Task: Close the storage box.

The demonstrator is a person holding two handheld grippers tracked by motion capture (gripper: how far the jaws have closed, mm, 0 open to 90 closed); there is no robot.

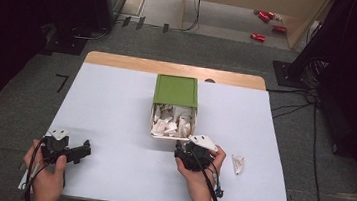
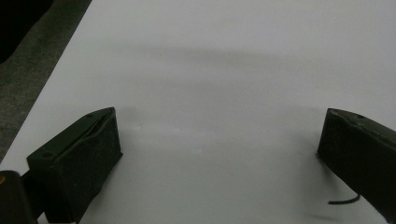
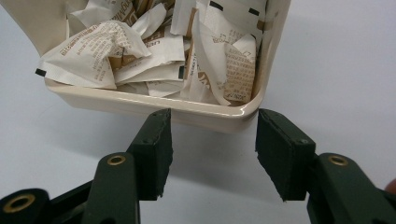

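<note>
Your right tool (image 1: 192, 150) sits at the near rim of the cream box (image 1: 154, 123), centre of the high view, its jaws standing partly apart with nothing between them. In the right gripper view the tips rest just short of the box's near wall, not touching it, and the paper packets (image 3: 154, 51) are heaped loosely inside. The green lid (image 1: 176, 90) covers only the far half of the box, so the near half is open to you. One stray packet (image 1: 237, 163) lies on the white surface (image 1: 114, 114), just right of your right hand.

This looks like the filling step: most packets are in and one is left out. For the next move I would swing the right tool toward the lower right of the frame, come down on the stray packet and pinch it by a raised fold, since it lies flat.

Your left tool (image 1: 78, 151) rests at the lower left, jaws wide and empty over bare surface, well apart from everything.

Room is generous between box and packet. Mind the near edge of the surface, close under both hands, and the box's near corner when you carry the packet back.
</note>
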